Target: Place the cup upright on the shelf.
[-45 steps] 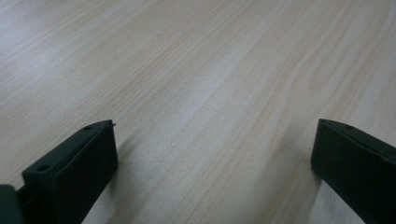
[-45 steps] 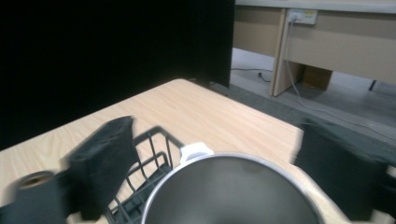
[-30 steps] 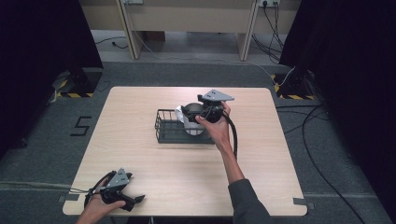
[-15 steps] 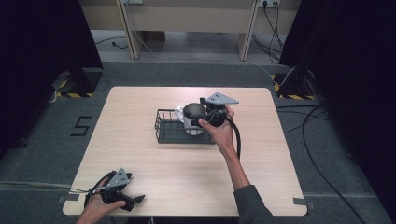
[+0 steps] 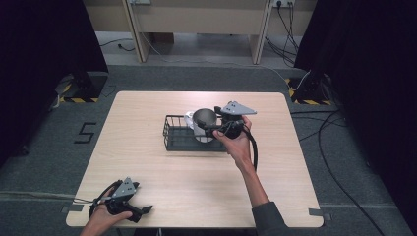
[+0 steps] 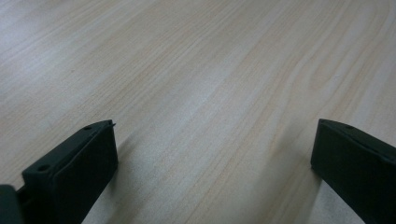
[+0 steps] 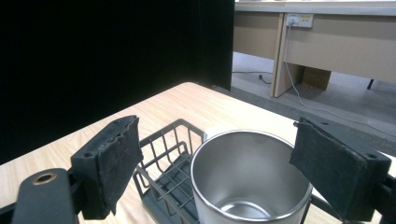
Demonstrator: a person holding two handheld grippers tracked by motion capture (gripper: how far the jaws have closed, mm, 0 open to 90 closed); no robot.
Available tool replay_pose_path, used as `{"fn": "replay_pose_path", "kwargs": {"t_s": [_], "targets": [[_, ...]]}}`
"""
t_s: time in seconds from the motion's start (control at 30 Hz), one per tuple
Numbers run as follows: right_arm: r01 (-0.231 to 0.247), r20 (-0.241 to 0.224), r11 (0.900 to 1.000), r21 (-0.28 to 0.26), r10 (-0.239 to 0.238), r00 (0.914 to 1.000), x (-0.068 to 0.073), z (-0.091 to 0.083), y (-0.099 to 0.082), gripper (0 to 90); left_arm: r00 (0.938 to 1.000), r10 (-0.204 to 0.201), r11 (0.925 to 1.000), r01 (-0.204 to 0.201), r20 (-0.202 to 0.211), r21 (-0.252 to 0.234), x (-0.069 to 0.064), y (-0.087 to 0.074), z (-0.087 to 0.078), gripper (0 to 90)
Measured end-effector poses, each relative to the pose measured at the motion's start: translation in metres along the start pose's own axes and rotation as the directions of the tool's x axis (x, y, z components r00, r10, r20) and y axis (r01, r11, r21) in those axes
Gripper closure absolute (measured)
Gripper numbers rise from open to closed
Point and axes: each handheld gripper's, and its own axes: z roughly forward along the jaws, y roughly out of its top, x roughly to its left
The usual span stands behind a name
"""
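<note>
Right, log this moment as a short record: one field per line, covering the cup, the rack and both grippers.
surface: wooden table
rack: black wire basket, mid-table
cup: steel cup, upright, empty, at the basket's right end
behind cup: white object, too hidden to identify
right gripper: jaws wide, one on each side of the cup's rim, pads not touching it
left gripper: open, low over bare table at the near left corner
</note>
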Motion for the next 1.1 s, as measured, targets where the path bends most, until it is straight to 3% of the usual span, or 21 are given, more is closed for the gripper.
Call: {"fn": "replay_pose_path", "kwargs": {"t_s": [1.1], "targets": [[-0.015,-0.018,0.9998,-0.016,0.015,0.9997,0.011,-0.031,-0.018,15.7,1.0000,0.001,1.0000,-0.001,-0.001,-0.001,0.000,0.000,0.000,0.0]]}}
